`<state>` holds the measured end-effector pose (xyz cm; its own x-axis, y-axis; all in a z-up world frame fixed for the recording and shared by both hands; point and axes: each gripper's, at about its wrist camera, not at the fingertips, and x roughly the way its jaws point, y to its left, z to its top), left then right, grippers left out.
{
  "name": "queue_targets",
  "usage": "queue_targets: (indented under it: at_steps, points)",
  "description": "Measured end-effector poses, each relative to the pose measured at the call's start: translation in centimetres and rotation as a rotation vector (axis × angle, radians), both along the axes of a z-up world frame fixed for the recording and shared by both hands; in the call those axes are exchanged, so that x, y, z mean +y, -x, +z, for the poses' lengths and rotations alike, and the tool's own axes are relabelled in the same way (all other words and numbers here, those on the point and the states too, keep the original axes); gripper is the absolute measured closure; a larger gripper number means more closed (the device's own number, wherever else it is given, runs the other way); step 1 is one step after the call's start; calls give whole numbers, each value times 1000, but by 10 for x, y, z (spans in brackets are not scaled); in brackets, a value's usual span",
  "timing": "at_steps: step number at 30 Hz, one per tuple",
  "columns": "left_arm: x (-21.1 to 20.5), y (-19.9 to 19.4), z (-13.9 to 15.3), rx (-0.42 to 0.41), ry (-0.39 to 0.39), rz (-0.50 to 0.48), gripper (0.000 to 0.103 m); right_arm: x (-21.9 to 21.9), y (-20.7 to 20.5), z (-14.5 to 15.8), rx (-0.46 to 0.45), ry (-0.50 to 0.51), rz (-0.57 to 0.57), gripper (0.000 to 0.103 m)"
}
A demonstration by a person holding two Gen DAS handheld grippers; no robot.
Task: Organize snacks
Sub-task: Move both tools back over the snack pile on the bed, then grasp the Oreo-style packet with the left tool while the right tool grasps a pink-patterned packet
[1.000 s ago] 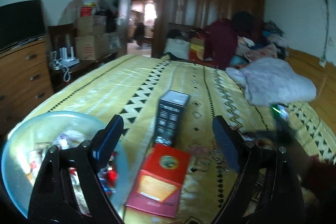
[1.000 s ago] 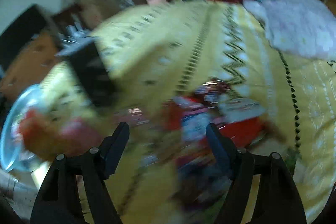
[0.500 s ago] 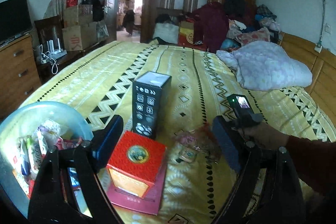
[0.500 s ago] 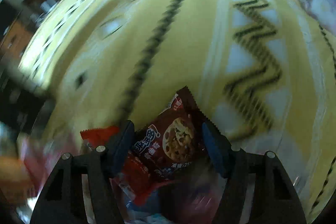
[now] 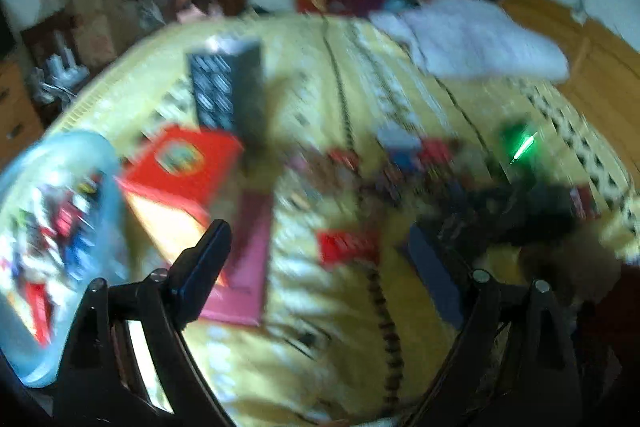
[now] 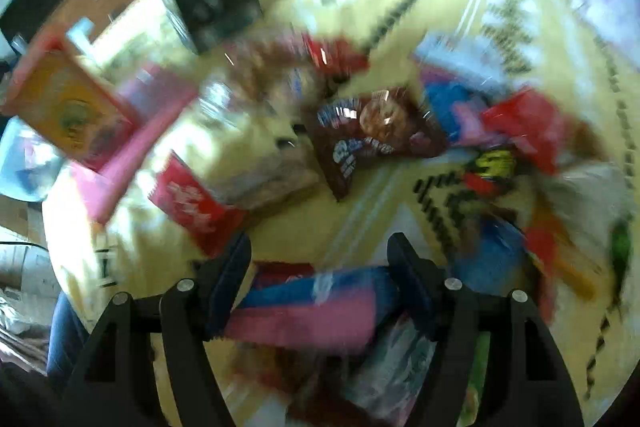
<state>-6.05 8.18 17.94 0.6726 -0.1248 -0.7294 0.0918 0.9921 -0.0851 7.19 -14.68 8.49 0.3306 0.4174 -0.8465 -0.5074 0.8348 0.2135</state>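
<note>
Item: snack packets (image 6: pixel 380 131), scattered loose on the yellow patterned bed cover (image 5: pixel 304 339), mostly toward its right and near side; both views blurred.

Item: pale blue basin (image 5: pixel 100 163), at the near left of the bed, already holding an assortment of packets. We took this as the likely collecting place.

Item: red box (image 5: pixel 184 163), just right of the basin, lying on a flat pink-red lid or tray. A tall dark box (image 5: pixel 228 87) stood upright beyond it.

Item: left hand-held gripper (image 5: pixel 320 263). Its jaws were opening and released, with nothing between them; a small red packet (image 5: pixel 346 247) lay on the cover ahead of the gap.

Item: right hand-held gripper (image 6: pixel 320 279). Its jaws were opening; a blue and pink packet (image 6: pixel 312 307) lay in the gap, but we could not tell through the blur whether the pads pressed on it.

Risks noted, as our judgement:
- Slippery foil wrappers on a soft cover could slide or fold away from closing pads.
- Overlapping packets could come up two at a time and one drop.
- The two grippers worked near one another and could collide.
- A sweep toward the basin could topple the tall dark box.
</note>
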Motion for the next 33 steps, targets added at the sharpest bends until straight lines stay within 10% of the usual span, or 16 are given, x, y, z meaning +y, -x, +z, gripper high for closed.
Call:
queue_targets:
  at_steps: [7, 20, 29, 33]
  points:
    - [-18, -17, -81, 232, 29, -2, 23, -76, 73, 34, -82, -124, -183, 23]
    - [-49, -33, -101, 267, 26, -78, 23, -123, 48, -17, 90, -342, -364, 23]
    - [-55, -39, -101, 267, 37, -68, 22, -79, -2, -57, 192, -238, -310, 47]
    - [-60, -49, -101, 266, 51, -75, 23, -82, 25, -43, 131, -231, -264, 79]
